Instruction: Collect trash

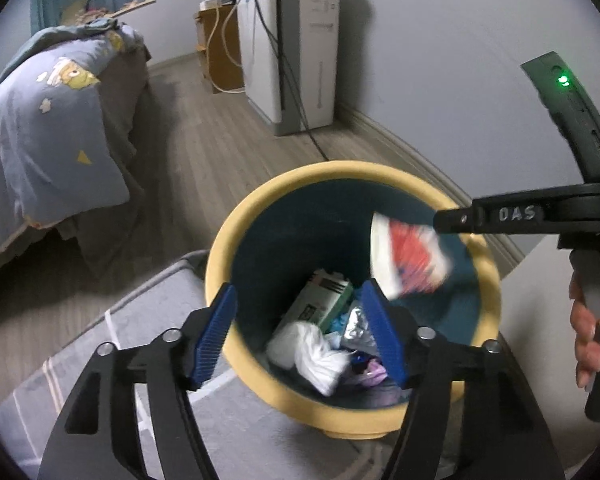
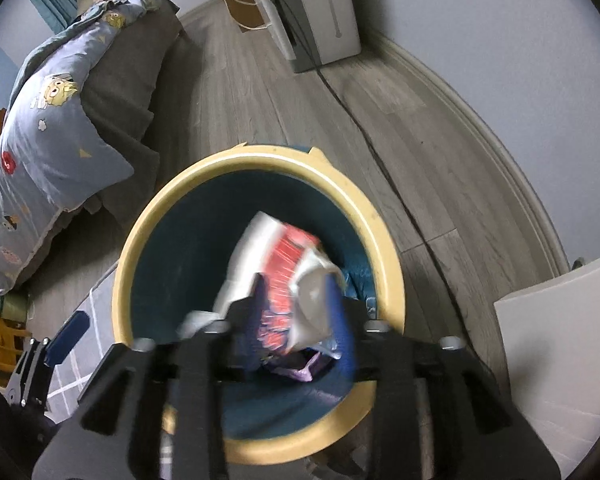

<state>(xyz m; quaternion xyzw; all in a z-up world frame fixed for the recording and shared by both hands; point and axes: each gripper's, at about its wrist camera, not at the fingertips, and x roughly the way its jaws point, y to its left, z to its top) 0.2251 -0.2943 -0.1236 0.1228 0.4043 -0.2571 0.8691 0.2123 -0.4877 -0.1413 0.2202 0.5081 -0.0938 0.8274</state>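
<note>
A yellow-rimmed bin [image 1: 220, 248] with a dark blue inside stands on the floor; it also shows in the right wrist view [image 2: 140, 248]. It holds a green carton [image 1: 324, 300], crumpled white tissue [image 1: 312, 348] and foil scraps. My right gripper [image 2: 296, 304] is over the bin's mouth with a red and white wrapper [image 2: 284, 264] between its blurred fingers; the left wrist view shows the wrapper [image 1: 408, 260] hanging at its tip [image 1: 440, 224]. My left gripper [image 1: 300, 332] is open and empty just above the bin's near rim.
A bed with a blue patterned quilt [image 1: 48, 132] stands at the left. A white appliance [image 1: 300, 48] with cables and a small wooden stand [image 1: 216, 52] are against the far wall. A grey mat [image 1: 148, 320] lies beside the bin. A white box [image 2: 560, 344] is at the right.
</note>
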